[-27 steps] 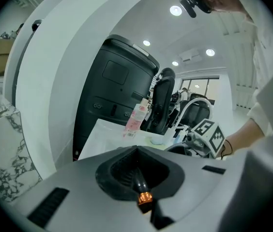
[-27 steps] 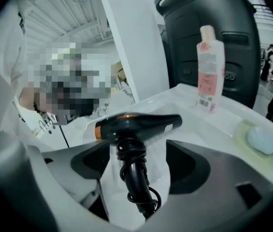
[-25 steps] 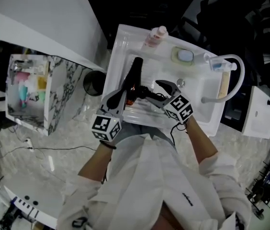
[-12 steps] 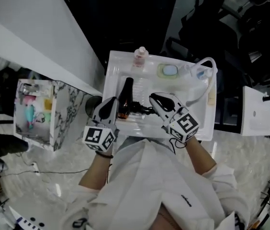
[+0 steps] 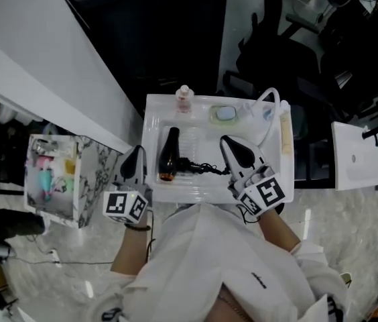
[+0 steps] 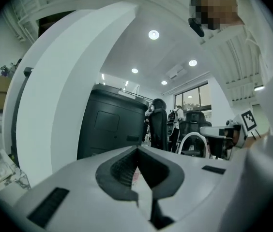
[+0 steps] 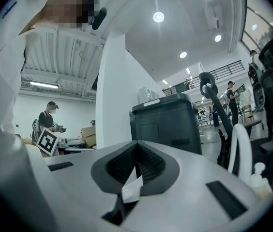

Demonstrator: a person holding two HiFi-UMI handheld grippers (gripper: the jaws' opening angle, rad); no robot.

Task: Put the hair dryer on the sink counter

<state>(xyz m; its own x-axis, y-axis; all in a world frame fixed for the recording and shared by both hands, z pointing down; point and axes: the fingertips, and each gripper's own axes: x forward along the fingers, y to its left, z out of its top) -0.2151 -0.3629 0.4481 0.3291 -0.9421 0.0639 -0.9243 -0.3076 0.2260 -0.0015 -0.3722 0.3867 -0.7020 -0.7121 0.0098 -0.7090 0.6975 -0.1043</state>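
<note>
Hair dryer lies on sink; bottle, soap dish behind.

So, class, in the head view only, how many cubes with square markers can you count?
2. The left cube is just off the sink's front left corner; the right cube overlaps its front right edge. None looks hidden.

From overhead, the person's white shirt at 6 o'clock covers the near rim of the sink, and the cord running toward 3 o'clock from the hair dryer vanishes under the right gripper. Items in the marbled box at 9 o'clock blur together; the label on the bottle at 12 o'clock is too small to read.
</note>
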